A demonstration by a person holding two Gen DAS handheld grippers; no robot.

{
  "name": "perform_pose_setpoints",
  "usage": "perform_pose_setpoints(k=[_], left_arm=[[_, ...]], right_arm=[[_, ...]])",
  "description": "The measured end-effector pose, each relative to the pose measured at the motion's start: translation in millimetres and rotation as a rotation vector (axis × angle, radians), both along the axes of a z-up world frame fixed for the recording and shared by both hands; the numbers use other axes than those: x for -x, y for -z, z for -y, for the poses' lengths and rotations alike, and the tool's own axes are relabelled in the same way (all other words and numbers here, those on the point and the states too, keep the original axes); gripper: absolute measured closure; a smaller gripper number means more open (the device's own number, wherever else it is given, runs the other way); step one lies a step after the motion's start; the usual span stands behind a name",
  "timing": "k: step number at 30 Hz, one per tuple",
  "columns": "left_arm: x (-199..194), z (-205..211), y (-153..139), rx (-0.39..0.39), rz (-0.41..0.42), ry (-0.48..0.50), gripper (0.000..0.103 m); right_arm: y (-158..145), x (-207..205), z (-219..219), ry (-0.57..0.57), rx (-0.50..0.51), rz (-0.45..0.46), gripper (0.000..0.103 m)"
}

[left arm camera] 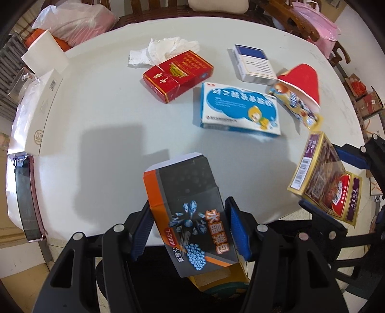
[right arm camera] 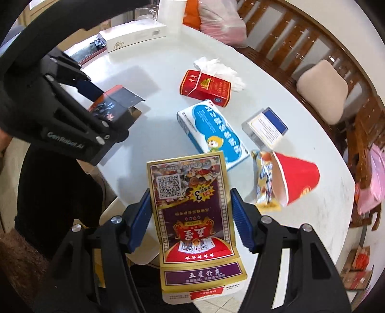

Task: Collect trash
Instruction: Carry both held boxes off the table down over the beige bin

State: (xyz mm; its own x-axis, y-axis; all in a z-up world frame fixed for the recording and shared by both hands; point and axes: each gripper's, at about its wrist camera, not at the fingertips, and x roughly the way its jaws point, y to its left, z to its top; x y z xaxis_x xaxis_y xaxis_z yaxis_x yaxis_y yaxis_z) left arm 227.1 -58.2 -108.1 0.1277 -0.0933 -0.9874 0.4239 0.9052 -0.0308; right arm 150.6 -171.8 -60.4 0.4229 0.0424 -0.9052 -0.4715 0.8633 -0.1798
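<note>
My left gripper [left arm camera: 190, 226] is shut on a grey and orange box [left arm camera: 185, 211], held above the near edge of the white round table [left arm camera: 108, 115]. My right gripper [right arm camera: 191, 216] is shut on a gold and purple playing-card box [right arm camera: 190, 207], also held above the near edge. Each gripper shows in the other's view, the right one [left arm camera: 341, 183] and the left one [right arm camera: 101, 110]. On the table lie a red cigarette box [left arm camera: 178, 74], crumpled tissue [left arm camera: 163, 50], a blue and white medicine box [left arm camera: 240, 110], a blue-topped white box [left arm camera: 255, 62], a red paper cup on its side [left arm camera: 303, 81] and a snack wrapper [left arm camera: 293, 103].
Long white boxes [left arm camera: 41, 115] and a clear pitcher [left arm camera: 21, 79] stand at the table's left edge. Plastic bags [left arm camera: 79, 21] sit on wooden chairs [right arm camera: 288, 36] behind the table. Cardboard boxes [left arm camera: 365, 101] are on the floor at the right.
</note>
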Motion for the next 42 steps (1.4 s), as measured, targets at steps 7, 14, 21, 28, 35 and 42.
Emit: perform_pose_setpoints(k=[7,14,21,28,35,42], left_arm=[[35.8,-4.4,-0.9,0.014,0.014,0.034,0.046],[64.4,-10.3,10.6,0.029,0.003,0.062,0.046],[89.1,-3.0,28.2,0.043,0.002,0.113,0.046],[106.8,-1.1,50.3,0.058,0.014,0.152,0.046],[108.9,-6.5,89.5,0.074,-0.006,0.135,0.046],[119.2,-3.9,133.3,0.046,-0.007,0.141,0.046]], right_arm=[[3.0,39.8,-9.0,0.032,-0.023,-0.009,0.041],[18.1,69.7,-9.2,0.065,-0.022,-0.004,0.041],[27.7,95.8,-6.3,0.099,-0.019,0.016,0.041],[53.6,114.1,-10.6,0.114,-0.02,0.01,0.041],[90.4,119.7,-13.4,0.144,-0.055,-0.026,0.041],[138.3,116.7,-16.8,0.176,-0.07,-0.056,0.041]])
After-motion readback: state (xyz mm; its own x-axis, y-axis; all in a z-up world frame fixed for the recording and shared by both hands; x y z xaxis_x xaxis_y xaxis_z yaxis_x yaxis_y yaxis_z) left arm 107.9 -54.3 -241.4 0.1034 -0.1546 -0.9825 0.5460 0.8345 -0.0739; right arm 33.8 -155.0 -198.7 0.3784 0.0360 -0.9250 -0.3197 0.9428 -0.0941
